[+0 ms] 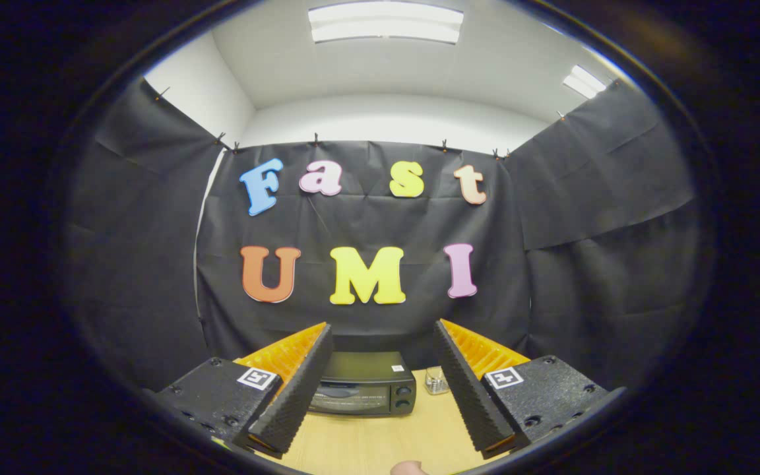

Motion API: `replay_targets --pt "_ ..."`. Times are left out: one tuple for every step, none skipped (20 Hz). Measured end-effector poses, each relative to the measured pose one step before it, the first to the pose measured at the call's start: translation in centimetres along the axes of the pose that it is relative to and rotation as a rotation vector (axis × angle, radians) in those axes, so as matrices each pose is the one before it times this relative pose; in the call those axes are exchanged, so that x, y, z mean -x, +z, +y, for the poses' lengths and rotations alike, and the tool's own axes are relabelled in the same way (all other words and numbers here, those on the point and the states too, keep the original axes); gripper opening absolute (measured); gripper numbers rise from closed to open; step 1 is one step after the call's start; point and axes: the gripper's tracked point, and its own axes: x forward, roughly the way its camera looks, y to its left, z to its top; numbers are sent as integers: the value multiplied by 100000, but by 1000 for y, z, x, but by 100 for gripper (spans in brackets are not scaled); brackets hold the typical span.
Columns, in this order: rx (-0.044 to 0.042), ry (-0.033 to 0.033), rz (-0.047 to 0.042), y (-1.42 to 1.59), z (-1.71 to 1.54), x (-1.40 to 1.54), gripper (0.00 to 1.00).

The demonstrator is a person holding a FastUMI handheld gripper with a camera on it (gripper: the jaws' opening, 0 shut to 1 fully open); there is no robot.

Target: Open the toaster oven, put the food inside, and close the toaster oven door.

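We log: gripper (380,432), lower frame, fingers spread wide and holding nothing; toaster oven (363,392), door closed, lower centre on the desk (380,442) beyond the fingers; small glass (437,380) just right of it.

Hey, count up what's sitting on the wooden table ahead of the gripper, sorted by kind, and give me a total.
Toaster oven, door closed, beyond the open fingers of the hand-held gripper: 1
Small clear container, beside the oven on its knob side: 1
Rounded tan item at the near table edge, too cut off to identify: 1
Total: 3
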Motion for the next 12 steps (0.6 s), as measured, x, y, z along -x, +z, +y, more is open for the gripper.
replay_targets --pt "848 278 -998 541 141 305 99" --pt "818 -181 -212 16 33 265 99" --pt "322 540 398 -170 161 325 99" --pt "-507 1132 1253 -447 359 382 99" --pt "-1461 866 1770 -157 1155 948 99" --pt "-1638 1176 1741 -666 300 212 99" --pt "-1365 794 1476 -655 77 13 99" --pt "-24 466 621 -373 130 241 99" --pt "1286 -115 78 -142 -79 61 99" --pt "2048 -388 259 -197 -34 101 99" --pt "1957 -607 390 -383 39 -86 99" --pt "1472 -932 993 -410 40 31 99"
